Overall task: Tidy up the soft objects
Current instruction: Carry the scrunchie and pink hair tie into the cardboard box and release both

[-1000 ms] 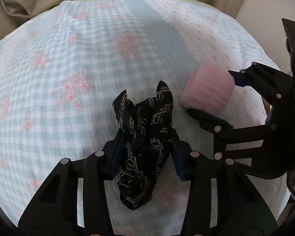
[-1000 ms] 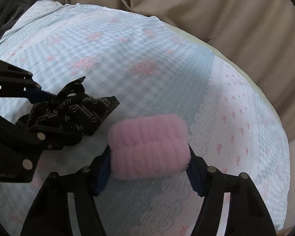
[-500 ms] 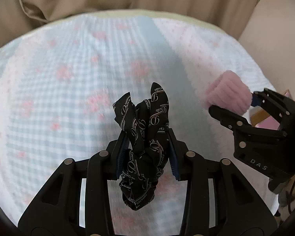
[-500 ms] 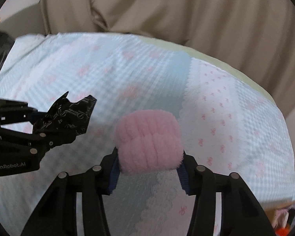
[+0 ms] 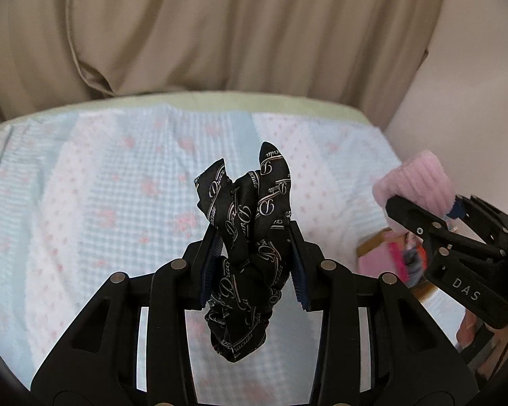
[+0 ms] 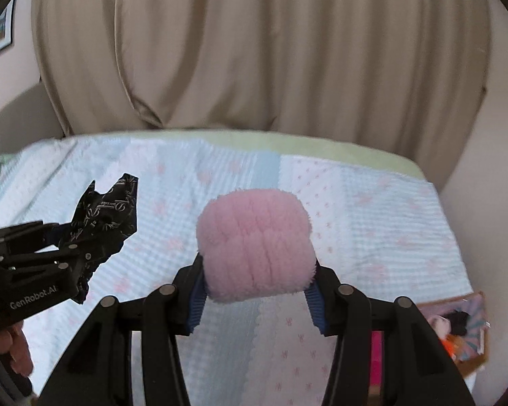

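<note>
Both grippers have lifted clear of the bed [image 5: 84, 203]: left gripper [image 5: 254, 257] pinching the black scrunchie [image 5: 250, 237], right gripper [image 6: 255, 291] clamping the pink fuzzy roll [image 6: 255, 247], probably box-bound.

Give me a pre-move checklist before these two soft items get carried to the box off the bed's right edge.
1. Left gripper shut on the black printed scarf: ok.
2. Right gripper shut on the pink fuzzy roll: ok.
3. Both items lifted off the bedspread: ok.
4. Scarf tail hangs below the fingers, may snag: not ok.
5. Grippers apart from each other: ok.
6. Room left in the box: cannot tell.
</note>
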